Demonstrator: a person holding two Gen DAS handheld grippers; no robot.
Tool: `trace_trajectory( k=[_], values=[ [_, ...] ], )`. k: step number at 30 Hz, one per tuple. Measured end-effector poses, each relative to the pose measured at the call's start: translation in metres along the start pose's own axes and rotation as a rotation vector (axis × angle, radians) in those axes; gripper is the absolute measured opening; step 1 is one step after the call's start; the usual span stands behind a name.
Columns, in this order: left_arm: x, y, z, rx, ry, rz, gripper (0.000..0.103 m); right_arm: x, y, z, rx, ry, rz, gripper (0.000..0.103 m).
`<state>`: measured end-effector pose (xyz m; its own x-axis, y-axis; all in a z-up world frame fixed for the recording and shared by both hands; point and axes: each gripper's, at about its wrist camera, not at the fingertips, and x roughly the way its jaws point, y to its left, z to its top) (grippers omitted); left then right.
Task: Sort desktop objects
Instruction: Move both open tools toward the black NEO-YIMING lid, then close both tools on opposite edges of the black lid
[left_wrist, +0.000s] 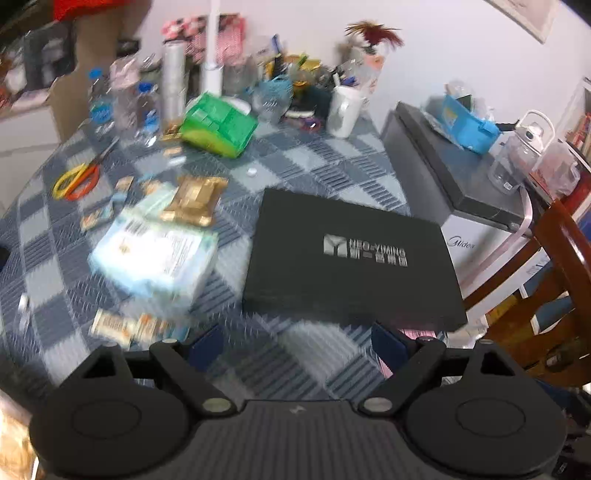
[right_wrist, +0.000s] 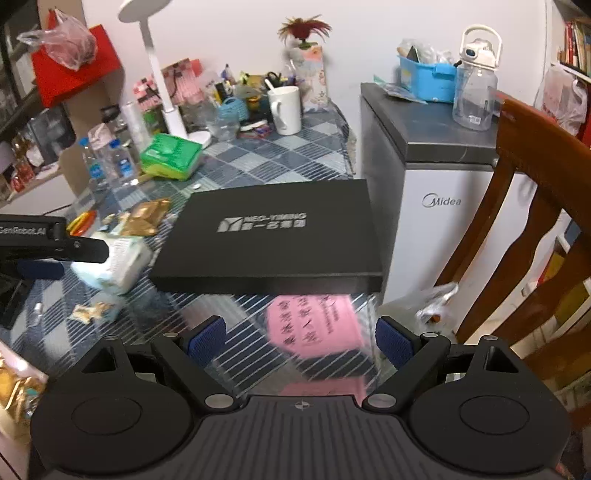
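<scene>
A cluttered tabletop (left_wrist: 332, 155) under a blue-and-grey checked cloth fills both wrist views, backed by a white wall. Nearest the cameras, the left gripper (left_wrist: 295, 345) and the right gripper (right_wrist: 301, 341) hover over the near edge, fingers spread wide and holding nothing. Pink printed sheets (right_wrist: 314, 325) lie flat at the near edge between the right gripper's fingers. Just beyond them a flat black box (left_wrist: 351, 258) with a silver logo rests along the tabletop's right edge. To its left sits a pale blue-and-white carton (left_wrist: 155, 251) with a gold foil packet (left_wrist: 194, 201) lying on top; small snack packets (left_wrist: 125, 326) lie on the cloth in front of the carton. Farther left, orange-and-yellow scissors (left_wrist: 75, 181) lie near the left edge. Toward the far edge stand a green tissue pack (left_wrist: 218, 125), clear water bottles (left_wrist: 122, 107), a white mug (left_wrist: 345, 110) and a white lamp post (left_wrist: 212, 48). Beside the tabletop's right edge, a small white fridge (right_wrist: 436, 206) carries a blue tub (right_wrist: 428, 79) and a clear jug (right_wrist: 476, 85).
</scene>
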<state>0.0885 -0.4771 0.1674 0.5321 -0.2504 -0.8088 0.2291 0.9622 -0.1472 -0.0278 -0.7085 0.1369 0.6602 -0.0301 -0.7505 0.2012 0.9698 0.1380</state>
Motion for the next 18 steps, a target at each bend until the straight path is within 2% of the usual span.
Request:
trace_trajectory(
  k=[3, 5, 9, 13, 15, 18],
  values=[
    [0.027, -0.003, 0.016, 0.063, 0.038, 0.033, 0.103, 0.023, -0.012, 0.011, 0.007, 0.015, 0.006, 0.089],
    [0.048, 0.001, 0.026, 0.065, 0.08, 0.062, 0.103, 0.039, -0.018, 0.018, 0.0, 0.03, 0.003, 0.089],
    [0.082, 0.014, 0.041, 0.042, 0.13, 0.071, 0.103, 0.073, -0.028, 0.036, -0.026, 0.05, -0.042, 0.089],
    [0.114, 0.017, 0.056, 0.082, 0.161, 0.1, 0.103, 0.105, -0.04, 0.052, -0.026, 0.057, -0.051, 0.089],
    [0.128, 0.019, 0.061, 0.088, 0.172, 0.101, 0.103, 0.122, -0.046, 0.059, -0.023, 0.072, -0.048, 0.103],
    [0.147, 0.021, 0.068, 0.084, 0.18, 0.101, 0.103, 0.143, -0.052, 0.067, -0.032, 0.081, -0.041, 0.103]
  ],
)
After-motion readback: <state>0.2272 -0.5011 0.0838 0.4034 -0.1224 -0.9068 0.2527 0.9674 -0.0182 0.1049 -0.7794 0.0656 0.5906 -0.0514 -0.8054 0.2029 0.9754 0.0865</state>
